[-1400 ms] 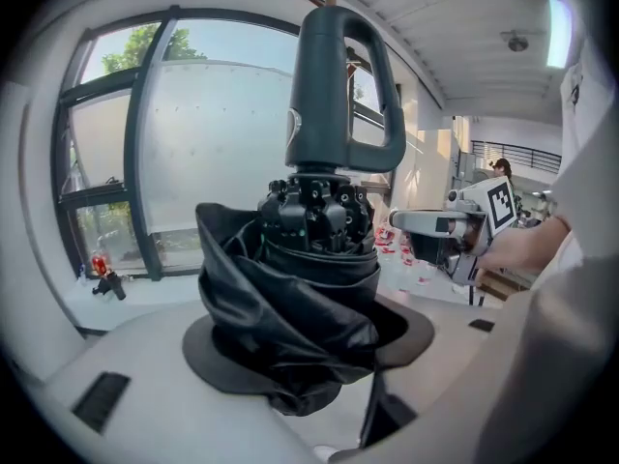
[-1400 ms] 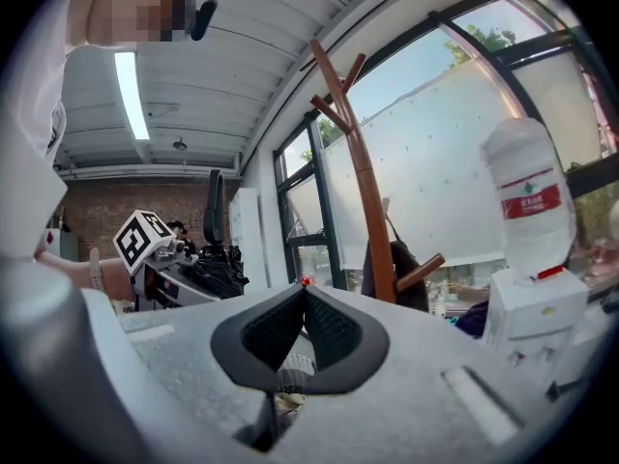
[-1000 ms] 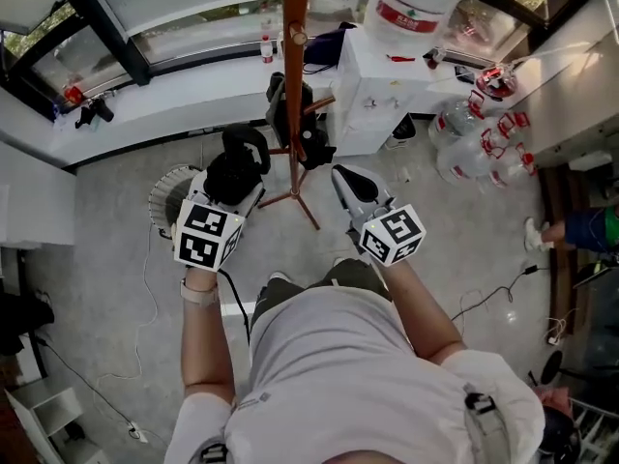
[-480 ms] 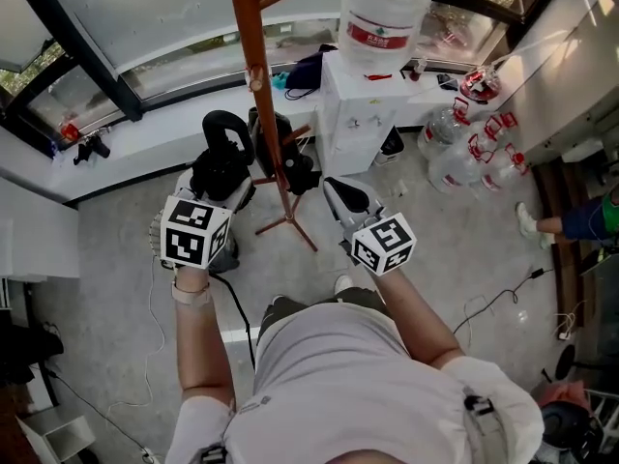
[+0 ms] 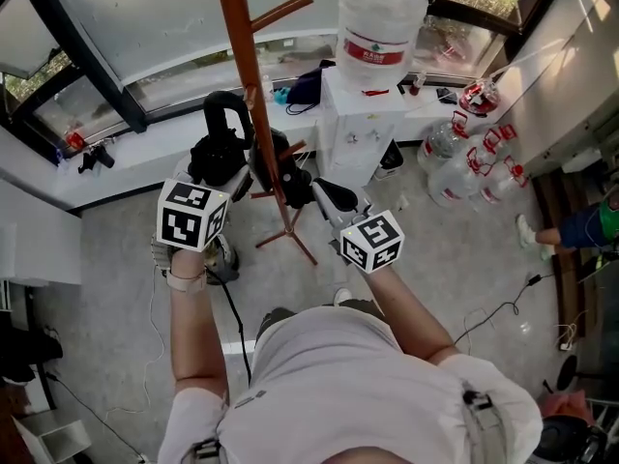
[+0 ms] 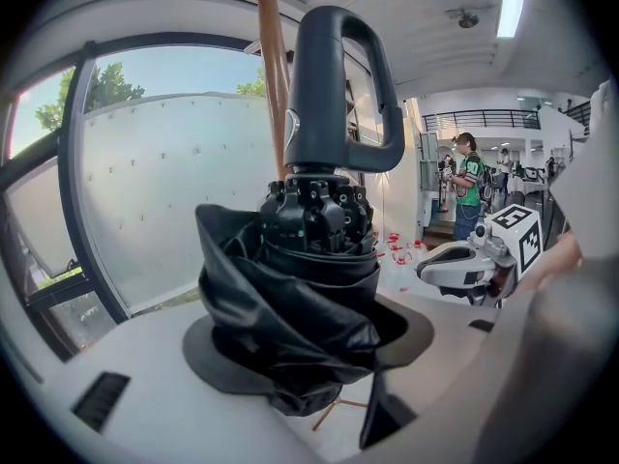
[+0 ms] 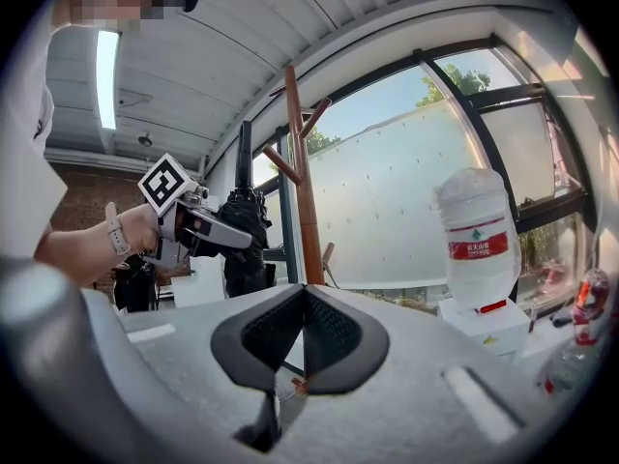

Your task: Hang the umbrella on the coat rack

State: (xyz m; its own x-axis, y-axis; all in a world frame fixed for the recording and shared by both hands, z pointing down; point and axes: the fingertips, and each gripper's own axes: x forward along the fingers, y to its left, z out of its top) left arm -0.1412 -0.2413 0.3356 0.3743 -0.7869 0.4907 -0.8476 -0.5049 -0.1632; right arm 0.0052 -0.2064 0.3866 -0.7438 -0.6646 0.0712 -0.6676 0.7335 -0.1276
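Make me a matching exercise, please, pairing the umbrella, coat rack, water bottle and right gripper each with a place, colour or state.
1. umbrella
2. coat rack
3. water bottle
4. right gripper

a. shut, empty
b. black, held in the left gripper
c. brown wood
d. on the white dispenser

Pairs: 1-b; 2-c; 3-d; 4-a

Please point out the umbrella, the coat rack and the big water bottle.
umbrella (image 6: 314,95): left gripper view, on its black loop handle.
coat rack (image 5: 248,66): head view, on its brown pole.
water bottle (image 5: 382,8): head view, on its clear body.
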